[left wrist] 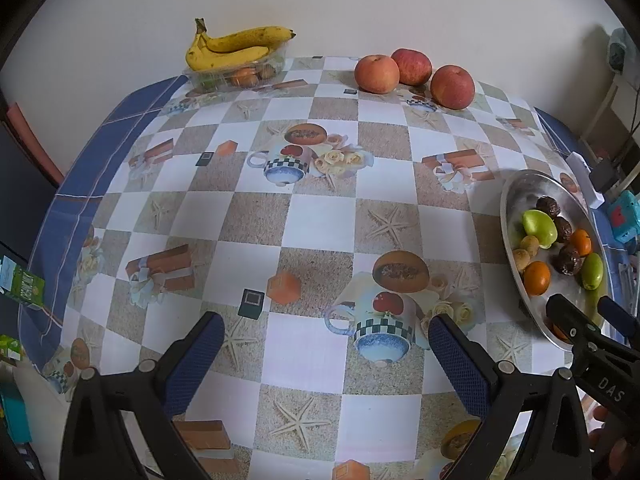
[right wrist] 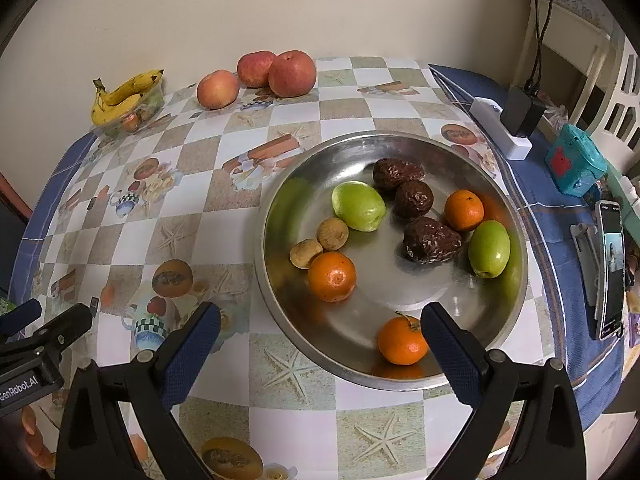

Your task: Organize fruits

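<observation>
Near the metal plate's (right wrist: pixel 516 280) front rim lies a small orange (right wrist: pixel 402 342), firm, light, roll-prone; right tongs (right wrist: pixel 320 354) hang spread, left tongs (left wrist: pixel 326 360) likewise, empty. Pinching across its middle looks safest.

Your left gripper (left wrist: pixel 326 346) hangs with its jaws spread wide. Your right gripper (right wrist: pixel 320 338) gapes likewise, holding nothing.

Home dining spot: printed tablecloth (left wrist: pixel 320 220), fruit plate (right wrist: pixel 516 240), phone (right wrist: pixel 610 272) w/ charger (right wrist: pixel 520 114).
</observation>
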### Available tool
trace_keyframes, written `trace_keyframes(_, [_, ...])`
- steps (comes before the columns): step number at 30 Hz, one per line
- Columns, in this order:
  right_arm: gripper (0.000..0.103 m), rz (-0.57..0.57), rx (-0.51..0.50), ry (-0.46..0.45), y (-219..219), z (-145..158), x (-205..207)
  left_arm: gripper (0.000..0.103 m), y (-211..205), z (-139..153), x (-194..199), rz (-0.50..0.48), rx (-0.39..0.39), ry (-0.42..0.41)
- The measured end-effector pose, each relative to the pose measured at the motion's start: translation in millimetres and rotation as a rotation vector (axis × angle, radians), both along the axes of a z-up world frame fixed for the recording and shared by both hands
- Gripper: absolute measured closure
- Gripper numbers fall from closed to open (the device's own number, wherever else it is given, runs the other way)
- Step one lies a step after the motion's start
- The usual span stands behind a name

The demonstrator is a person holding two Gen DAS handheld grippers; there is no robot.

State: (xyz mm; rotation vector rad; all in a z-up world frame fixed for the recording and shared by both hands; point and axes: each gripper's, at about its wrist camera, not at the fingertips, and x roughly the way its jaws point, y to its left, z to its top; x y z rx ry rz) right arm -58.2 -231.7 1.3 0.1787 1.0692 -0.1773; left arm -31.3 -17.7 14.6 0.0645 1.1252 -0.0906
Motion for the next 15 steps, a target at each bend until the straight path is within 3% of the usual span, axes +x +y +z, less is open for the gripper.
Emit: trace_keyframes(15, [0.003, -0.001, 0.013, 0.005, -1.4, -0.8, 0.2, 0.000, 3.4, -3.8, 1.9, 0.001, 0.006, 0.016])
